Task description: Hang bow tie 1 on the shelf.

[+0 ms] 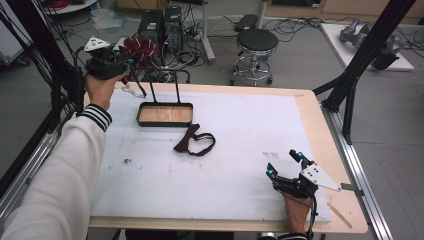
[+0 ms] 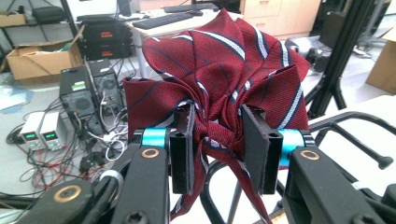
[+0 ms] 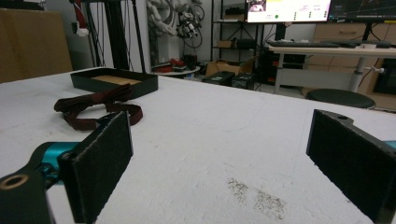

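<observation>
The left tool [image 1: 125,62] clamped the bunched striped tie [image 1: 141,49] above the black tray [image 1: 165,114], a maroon strap [image 1: 194,141] lay nearby, and the right tool [image 1: 286,164] rested, jaws apart, on the desk [image 1: 240,130].

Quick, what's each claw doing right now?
Left claw: closed on the bunched red striped tie, held up past the table's far left corner.
Right claw: open, holding nothing, low over the white table.

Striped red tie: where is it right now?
The striped red tie is bunched in the left gripper, held above the table's far left corner in the high view, just behind the black tray.
</observation>
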